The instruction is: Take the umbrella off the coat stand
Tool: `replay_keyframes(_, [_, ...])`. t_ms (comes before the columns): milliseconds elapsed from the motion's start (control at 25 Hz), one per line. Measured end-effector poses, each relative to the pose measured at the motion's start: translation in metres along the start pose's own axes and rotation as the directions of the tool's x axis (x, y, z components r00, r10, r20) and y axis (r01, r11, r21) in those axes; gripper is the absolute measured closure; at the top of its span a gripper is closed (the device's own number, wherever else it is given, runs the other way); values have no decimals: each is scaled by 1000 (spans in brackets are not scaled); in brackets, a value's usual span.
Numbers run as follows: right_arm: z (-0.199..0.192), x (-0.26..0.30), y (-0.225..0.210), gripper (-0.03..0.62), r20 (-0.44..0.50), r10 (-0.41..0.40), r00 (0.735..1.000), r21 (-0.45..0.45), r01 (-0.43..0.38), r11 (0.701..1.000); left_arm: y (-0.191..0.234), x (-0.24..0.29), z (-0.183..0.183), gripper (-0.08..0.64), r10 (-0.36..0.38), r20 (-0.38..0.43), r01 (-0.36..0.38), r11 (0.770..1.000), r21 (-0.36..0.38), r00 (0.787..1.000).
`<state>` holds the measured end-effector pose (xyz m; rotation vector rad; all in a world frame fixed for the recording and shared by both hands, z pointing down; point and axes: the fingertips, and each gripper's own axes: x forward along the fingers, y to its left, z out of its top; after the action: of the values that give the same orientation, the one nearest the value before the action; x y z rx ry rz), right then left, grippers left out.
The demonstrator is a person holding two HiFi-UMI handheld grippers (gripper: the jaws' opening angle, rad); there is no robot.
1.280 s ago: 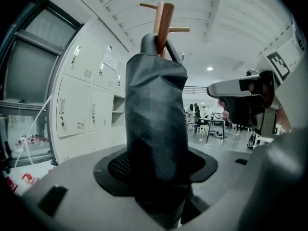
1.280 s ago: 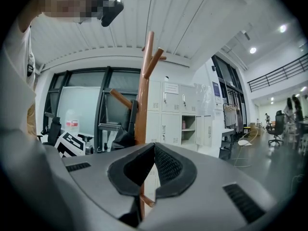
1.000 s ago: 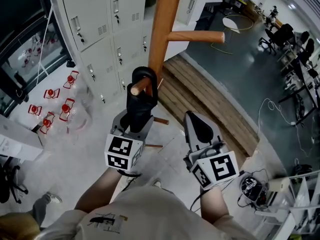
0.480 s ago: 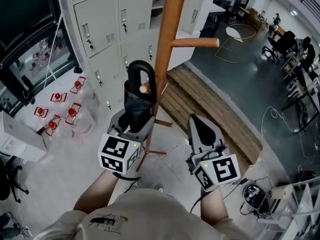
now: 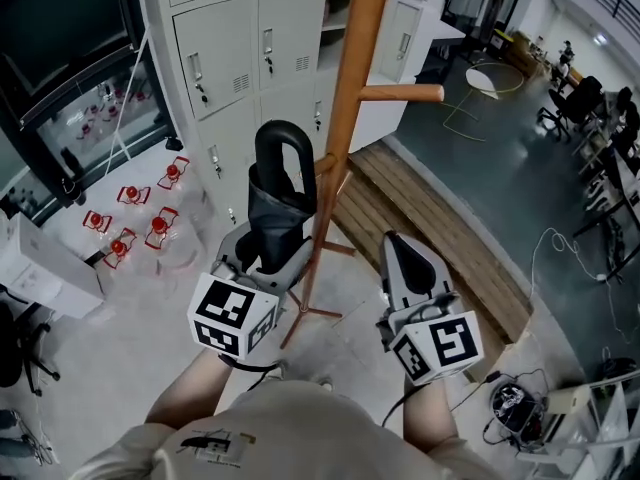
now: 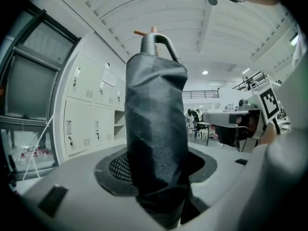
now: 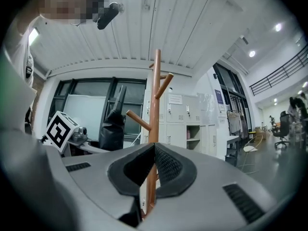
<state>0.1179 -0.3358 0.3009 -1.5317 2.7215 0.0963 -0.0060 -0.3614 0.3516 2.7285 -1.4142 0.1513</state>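
Umbrella [image 5: 272,203], black, folded, clamped by left gripper [image 5: 270,248]: lift looped handle [image 5: 283,148] clear of short peg [image 5: 326,164] at three o'clock on brown wooden coat stand [image 5: 350,88], without tilting; right gripper [image 5: 398,244] closed, empty.

Grey lockers [image 5: 230,58] — pale floor [image 5: 110,348]

left claw [image 5: 265,253]: clamped on umbrella [image 5: 275,193], level | right claw [image 5: 398,248]: jaws together, empty, level

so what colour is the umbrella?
The umbrella is black, fabric and handle; clearest in the left gripper view.
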Motion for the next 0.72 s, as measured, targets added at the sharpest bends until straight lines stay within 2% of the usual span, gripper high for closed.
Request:
replay_keyframes(320, [-2, 6, 13, 584, -3, 49, 999, -1, -49, 999, 16, -31, -1, 299, 56, 7, -56, 998, 13, 998])
replay_keyframes(600, [-19, 10, 21, 584, -38, 76, 996, 4, -76, 997, 32, -47, -22, 299, 108, -20, -108, 994, 3, 994])
replay_keyframes(720, [-31, 13, 22, 584, -68, 64, 996, -31, -66, 997, 36, -48, -38, 299, 117, -44, -118, 993, -10, 992])
